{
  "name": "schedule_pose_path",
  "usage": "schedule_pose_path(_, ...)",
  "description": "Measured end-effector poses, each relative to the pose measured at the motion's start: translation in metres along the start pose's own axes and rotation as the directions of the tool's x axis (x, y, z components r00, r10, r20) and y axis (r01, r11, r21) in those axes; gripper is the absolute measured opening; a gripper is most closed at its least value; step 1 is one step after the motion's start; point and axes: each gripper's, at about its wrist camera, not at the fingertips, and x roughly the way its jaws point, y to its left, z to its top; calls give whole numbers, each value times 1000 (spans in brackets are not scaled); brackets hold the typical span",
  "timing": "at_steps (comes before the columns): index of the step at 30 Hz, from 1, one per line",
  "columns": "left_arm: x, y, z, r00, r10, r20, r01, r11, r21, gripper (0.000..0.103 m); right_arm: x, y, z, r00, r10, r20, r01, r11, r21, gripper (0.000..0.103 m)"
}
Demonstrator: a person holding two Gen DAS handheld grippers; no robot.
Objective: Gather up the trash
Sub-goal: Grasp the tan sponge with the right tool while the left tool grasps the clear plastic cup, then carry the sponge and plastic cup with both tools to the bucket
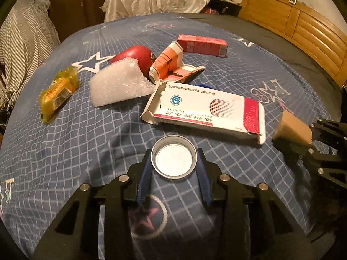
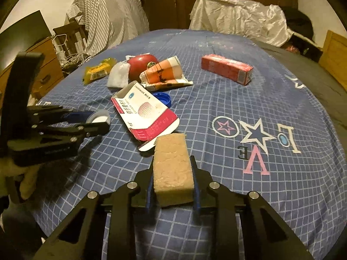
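The bed (image 1: pixel 65 151) filled both views, with trash lying in a loose pile toward 12 o'clock from both grippers. The biggest piece was the white box (image 1: pixel 208 110), torn open at one end. In the left view its long side ran from 9 to 3 o'clock, just past the left gripper (image 1: pixel 174 158) at 12. The red box (image 1: pixel 202 44) lay far off at 1 o'clock, the foam sheet (image 1: pixel 121 84) at 11, and the yellow pack (image 1: pixel 59 92) at 10. The right gripper (image 2: pixel 172 173) held a tan block (image 2: pixel 172 164) tight between its fingers, and the block's long side pointed straight ahead, toward the white box at 12. The left gripper's fingers were closed on a small round lid (image 1: pixel 174 156), open side up. No bin showed in either view, so I could not tell which way the drop had to go. Both grippers looked full, and the left one sat nearer the white box.
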Motion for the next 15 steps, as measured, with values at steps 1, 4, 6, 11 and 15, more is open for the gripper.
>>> schedule_pose_path(1,-4,0,-3,1000,7,12,-7,1000,-4,38,-5,3,0,1000,-10,24,10,1000,5,28)
schedule_pose_path(4,-22,-2,-12,998,31,60,-30,999,-17,38,-23,13,2,995,-38,94,37,999,15,28)
schedule_pose_path(6,-40,-2,-17,993,48,107,-44,998,-41,38,-37,21,5,989,-54,141,52,998,19,28)
schedule_pose_path(11,-94,-1,-16,966,103,236,-79,991,-110,38,-81,48,17,953,-107,285,104,994,26,28)
schedule_pose_path(15,-139,-4,-13,929,145,339,-102,984,-143,38,-118,67,23,913,-140,384,136,990,39,28)
